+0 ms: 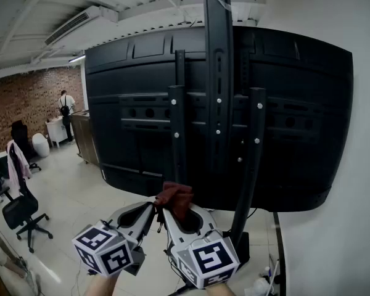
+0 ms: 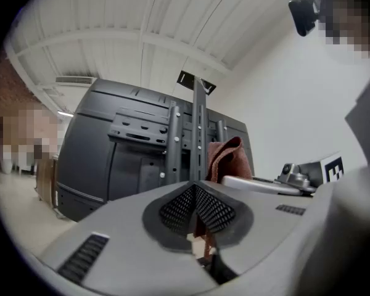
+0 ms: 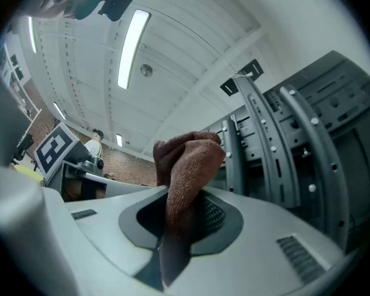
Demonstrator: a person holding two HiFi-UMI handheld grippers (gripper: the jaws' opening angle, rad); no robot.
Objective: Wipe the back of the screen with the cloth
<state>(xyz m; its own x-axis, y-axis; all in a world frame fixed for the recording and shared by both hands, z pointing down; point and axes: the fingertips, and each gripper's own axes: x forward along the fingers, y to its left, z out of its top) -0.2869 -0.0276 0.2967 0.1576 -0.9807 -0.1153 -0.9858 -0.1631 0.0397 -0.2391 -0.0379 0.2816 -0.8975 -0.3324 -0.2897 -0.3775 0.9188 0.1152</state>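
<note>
Task step: approach; wiping is judged not yet begun.

- Right gripper point(image 1: 174, 209): jaws closed on a rust-brown cloth point(image 3: 188, 165). The cloth is pinched between the mesh pads. A bunched fold stands above the jaw tips and a tail hangs down through the slot.
- Left gripper point(image 2: 195, 190): jaws together, pads meeting at the tip, nothing clamped as far as its own view shows. A reddish sliver shows through the gap below the pads. Whether that is the cloth's tail beyond cannot be told.
- The two grippers are side by side, tips near each other, the left just beside the cloth.
- Screen point(image 1: 296, 103): large, dark, back panel facing the person. It hangs on a black stand with a centre pole point(image 1: 218, 73) and two vertical mount rails point(image 1: 177, 128).
- Cloth position: raised in the air at the screen's lower edge, near the middle, just beside the foot of the left rail. Contact with the panel cannot be confirmed. The right gripper view suggests it is apart from the panel.

Next move, as judged: bring the bunched fold flat onto the bare panel and stroke along it. The rails and the pole stand proud of the surface, so strokes would need to run in the open panels on either side. The grip must hold firm, since only a narrow part of the cloth sits in the jaws.
</note>
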